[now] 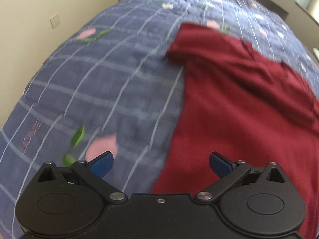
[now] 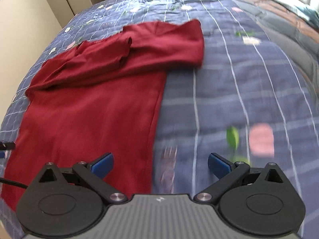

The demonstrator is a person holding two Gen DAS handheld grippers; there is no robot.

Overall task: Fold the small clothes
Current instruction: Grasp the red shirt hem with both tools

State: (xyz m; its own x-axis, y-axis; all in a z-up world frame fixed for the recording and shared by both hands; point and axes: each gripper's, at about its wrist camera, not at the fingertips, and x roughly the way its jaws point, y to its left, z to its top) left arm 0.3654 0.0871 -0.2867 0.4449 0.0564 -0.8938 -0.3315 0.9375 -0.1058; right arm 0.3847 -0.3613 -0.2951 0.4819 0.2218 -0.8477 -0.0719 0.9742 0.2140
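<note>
Lying flat on the bed is one dark red shirt (image 2: 95,103), body spread out and both short sleeves sticking out at the far end, a bit rumpled near the collar. It's the only garment around. Both grippers hang above it with nothing in them. The left gripper (image 1: 161,164) has its blue fingers (image 1: 102,164) spread as wide as they go, one over the shirt's left edge and the other over bare quilt. The right gripper (image 2: 160,164) is wide open too, one finger over the shirt's right edge, the other over the bedding. Neither touches the cloth as far as I can tell. Underneath is a blue checked quilt (image 2: 229,91) with pink flowers and green leaves. Beige wall (image 1: 30,20) behind.
</note>
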